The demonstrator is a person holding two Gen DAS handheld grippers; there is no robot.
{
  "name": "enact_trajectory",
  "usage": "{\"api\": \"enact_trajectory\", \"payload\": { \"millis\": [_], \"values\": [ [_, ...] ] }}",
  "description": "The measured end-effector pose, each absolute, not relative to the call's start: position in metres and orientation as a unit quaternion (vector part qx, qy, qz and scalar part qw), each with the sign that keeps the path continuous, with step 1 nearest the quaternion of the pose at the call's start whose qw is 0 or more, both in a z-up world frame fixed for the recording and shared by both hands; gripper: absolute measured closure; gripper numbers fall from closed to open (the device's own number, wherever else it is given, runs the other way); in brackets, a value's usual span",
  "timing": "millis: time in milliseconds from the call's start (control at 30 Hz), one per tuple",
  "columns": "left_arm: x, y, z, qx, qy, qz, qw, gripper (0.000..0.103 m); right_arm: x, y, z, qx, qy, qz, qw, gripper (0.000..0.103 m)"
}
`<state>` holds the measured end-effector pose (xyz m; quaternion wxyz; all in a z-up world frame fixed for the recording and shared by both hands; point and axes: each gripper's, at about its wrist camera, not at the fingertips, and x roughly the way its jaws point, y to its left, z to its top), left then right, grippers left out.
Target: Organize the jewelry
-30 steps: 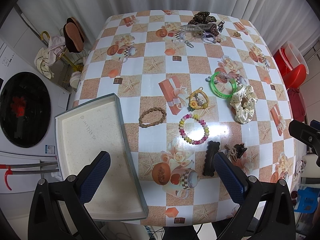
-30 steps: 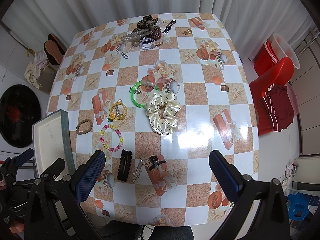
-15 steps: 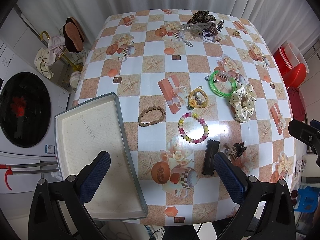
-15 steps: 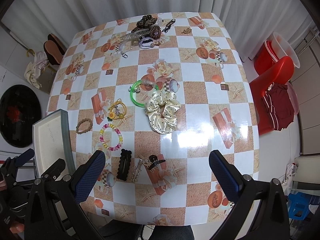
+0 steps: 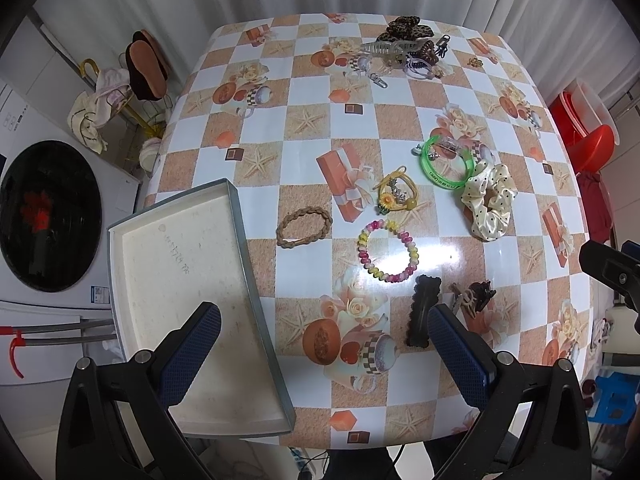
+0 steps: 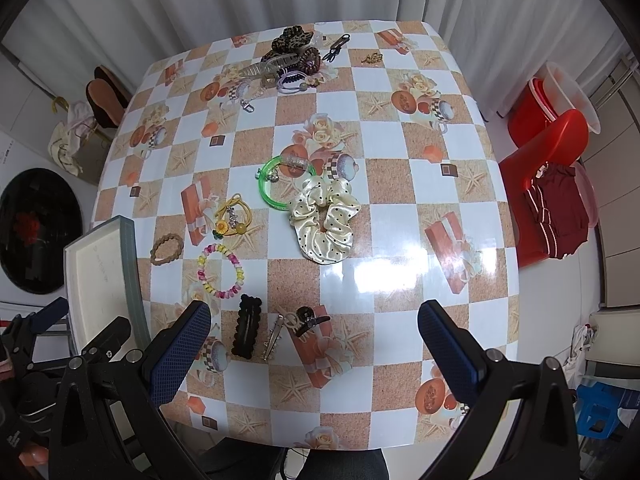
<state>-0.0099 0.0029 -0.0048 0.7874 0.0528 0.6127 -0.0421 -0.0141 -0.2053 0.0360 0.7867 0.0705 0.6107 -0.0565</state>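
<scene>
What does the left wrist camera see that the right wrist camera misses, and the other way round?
Only the left wrist view shows the whole tray, down to its near rim, and nothing lies in it.

Only the right wrist view shows the dark red cloth on the red chair, and a silver clip in plain sight beside the black clip.

Both show the checked table, the bead bracelet, the green bangle, the cream scrunchie and the far pile of hair things. Each view has its own open claw, left and right, holding nothing.
</scene>
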Motion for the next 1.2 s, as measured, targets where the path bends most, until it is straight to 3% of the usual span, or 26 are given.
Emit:
{"api": "enact_trajectory", "payload": {
  "millis": [433,800,867,1033,1100,1200],
  "values": [
    [-0.001,0.008,-0.035,0.018,0.647,-0.043,0.761,0.000,-0.018,-0.218,0.013,0.084,0.635,-0.066,0.765,0.000],
    [0.023,-0.011,-0.083,-0.028,0.667,-0.060,0.742,0.000,0.003,-0.236,-0.039,0.101,0.659,-0.068,0.742,0.000],
    [0.027,-0.014,-0.093,-0.037,0.671,-0.058,0.739,0.006,0.011,-0.238,-0.049,0.102,0.660,-0.068,0.741,0.000],
    [0.039,-0.022,-0.118,-0.059,0.678,-0.048,0.731,0.006,0.031,-0.242,-0.074,0.106,0.665,-0.065,0.737,0.000],
    [0.043,-0.024,-0.127,-0.063,0.680,-0.042,0.729,0.018,0.038,-0.244,-0.083,0.106,0.667,-0.064,0.735,0.000],
    [0.047,-0.023,-0.139,-0.070,0.685,-0.029,0.724,0.018,0.048,-0.247,-0.094,0.108,0.667,-0.062,0.734,0.000]
  ]
}}
